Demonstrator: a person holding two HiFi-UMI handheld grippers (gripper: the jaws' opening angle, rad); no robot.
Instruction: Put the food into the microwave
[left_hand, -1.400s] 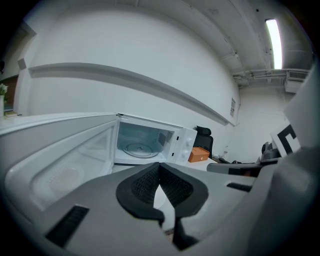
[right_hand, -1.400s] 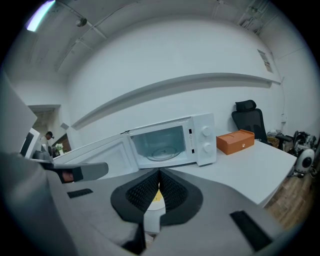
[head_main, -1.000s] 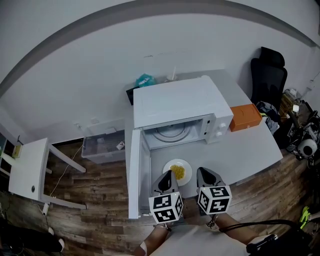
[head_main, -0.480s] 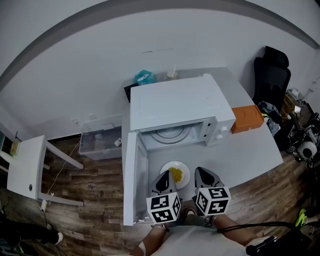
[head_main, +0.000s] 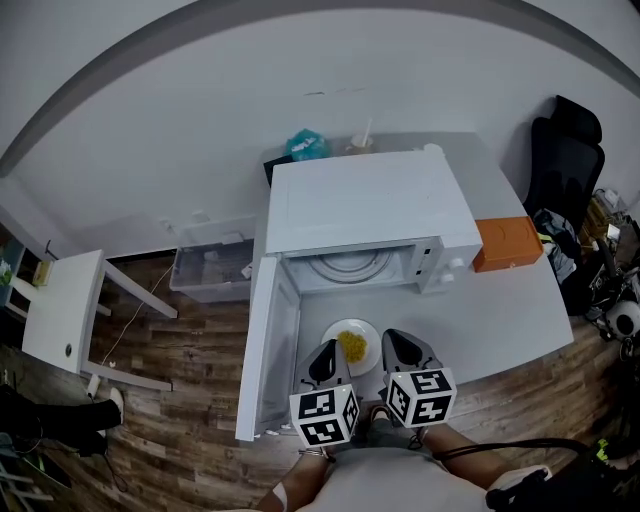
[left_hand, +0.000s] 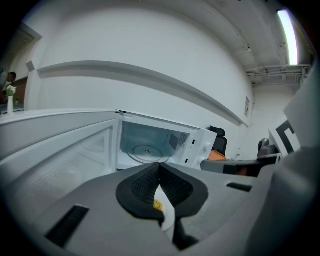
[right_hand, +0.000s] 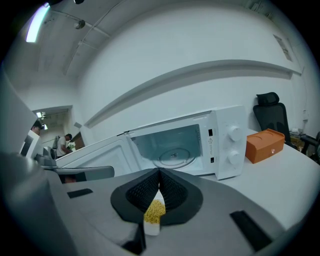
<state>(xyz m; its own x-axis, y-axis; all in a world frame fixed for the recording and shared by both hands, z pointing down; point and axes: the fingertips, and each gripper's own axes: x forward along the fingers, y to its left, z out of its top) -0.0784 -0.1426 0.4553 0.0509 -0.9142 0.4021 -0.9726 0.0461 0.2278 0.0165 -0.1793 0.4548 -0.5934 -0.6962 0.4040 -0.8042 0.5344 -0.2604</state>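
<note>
A white plate (head_main: 346, 331) with yellow food (head_main: 354, 346) lies on the grey table (head_main: 500, 310), in front of the white microwave (head_main: 365, 215). The microwave's door (head_main: 262, 350) stands wide open to the left, and the glass turntable (head_main: 345, 265) inside is bare. My left gripper (head_main: 323, 362) is at the plate's near left rim and my right gripper (head_main: 397, 350) at its near right rim. Both are shut. In the left gripper view, the left gripper (left_hand: 160, 167) shows a sliver of food (left_hand: 157, 204) through its slit. The right gripper (right_hand: 159, 172) frames the food (right_hand: 155, 211) the same way.
An orange box (head_main: 505, 243) sits on the table right of the microwave. A black chair (head_main: 568, 160) stands at the far right. On the wooden floor to the left are a clear bin (head_main: 210, 270) and a white stool (head_main: 60, 325). The open door blocks the plate's left side.
The head view has shifted a little, so everything sits slightly to the right. Both grippers stay shut at the plate's near side, and the plate has not moved.
</note>
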